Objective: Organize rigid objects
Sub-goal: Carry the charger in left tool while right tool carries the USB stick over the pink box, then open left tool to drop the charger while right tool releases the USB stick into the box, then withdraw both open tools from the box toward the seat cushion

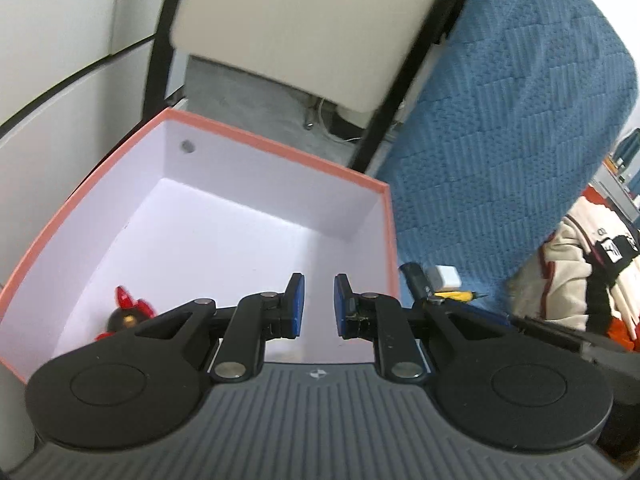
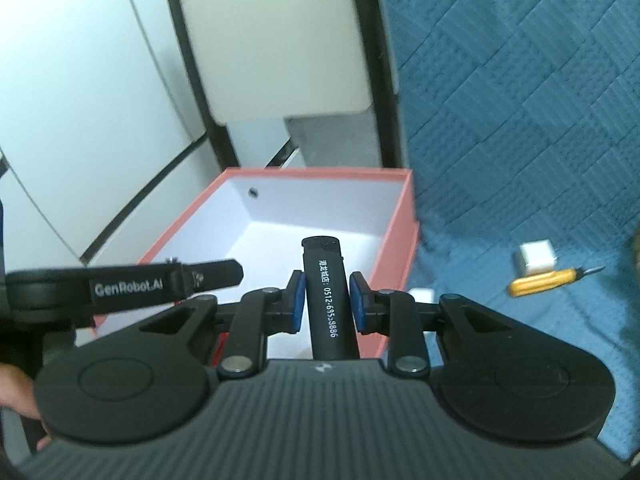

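Each claw (image 1: 316, 306) is matte black with blue pads (image 1: 297, 306), silver screws, a ribbed grey body.

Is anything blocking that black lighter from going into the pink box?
Nothing visible does. The right hand-held gripper holds the black lighter over the open pink box; only a red-and-black toy sits in a near corner.

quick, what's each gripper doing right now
Left gripper: open, holding nothing, over the pink box.
Right gripper: shut on the black lighter, above the box.
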A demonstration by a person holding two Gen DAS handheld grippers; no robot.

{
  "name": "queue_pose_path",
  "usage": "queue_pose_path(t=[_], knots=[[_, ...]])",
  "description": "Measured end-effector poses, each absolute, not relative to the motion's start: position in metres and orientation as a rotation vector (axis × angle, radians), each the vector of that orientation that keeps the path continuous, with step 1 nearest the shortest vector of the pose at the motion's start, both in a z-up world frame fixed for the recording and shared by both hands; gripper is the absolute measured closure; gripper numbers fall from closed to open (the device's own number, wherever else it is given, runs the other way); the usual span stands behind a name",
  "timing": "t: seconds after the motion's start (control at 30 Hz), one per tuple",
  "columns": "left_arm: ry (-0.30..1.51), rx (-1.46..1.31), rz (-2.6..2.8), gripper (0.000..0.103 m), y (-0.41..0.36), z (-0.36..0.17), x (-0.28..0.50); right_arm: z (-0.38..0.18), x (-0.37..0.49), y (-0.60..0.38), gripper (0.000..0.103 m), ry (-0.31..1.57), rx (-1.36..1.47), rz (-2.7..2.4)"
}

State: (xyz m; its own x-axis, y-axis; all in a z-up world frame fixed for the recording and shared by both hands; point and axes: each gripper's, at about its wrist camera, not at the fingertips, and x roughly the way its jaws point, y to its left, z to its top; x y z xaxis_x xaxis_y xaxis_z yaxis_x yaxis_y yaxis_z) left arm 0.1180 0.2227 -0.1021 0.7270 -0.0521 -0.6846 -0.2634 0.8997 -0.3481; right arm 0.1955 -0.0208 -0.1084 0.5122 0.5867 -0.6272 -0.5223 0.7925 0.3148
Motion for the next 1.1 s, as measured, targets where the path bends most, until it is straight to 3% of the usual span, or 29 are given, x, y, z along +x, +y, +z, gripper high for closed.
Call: queue_pose_path(t=[0.5, 0.57, 0.67, 1.1], knots=[[0.793, -0.486, 0.181, 0.084, 0.259, -0.132, 0.101, -0.144, 0.173, 0.038, 0.074, 0.857, 0.01, 0.754], [0.786, -0.476, 0.173, 0.083, 0.255, -0.127, 0.101, -0.14, 0.174, 0.036, 0.073, 0.846, 0.018, 0.762], [0.773, -0.466, 0.166, 0.083, 0.249, -0.12, 0.1, -0.132, 0.175, 0.031, 0.062, 0.819, 0.036, 0.771], [0.729, -0.441, 0.101, 0.083, 0.188, -0.092, 0.101, -0.109, 0.171, -0.031, 0.062, 0.718, 0.038, 0.711]])
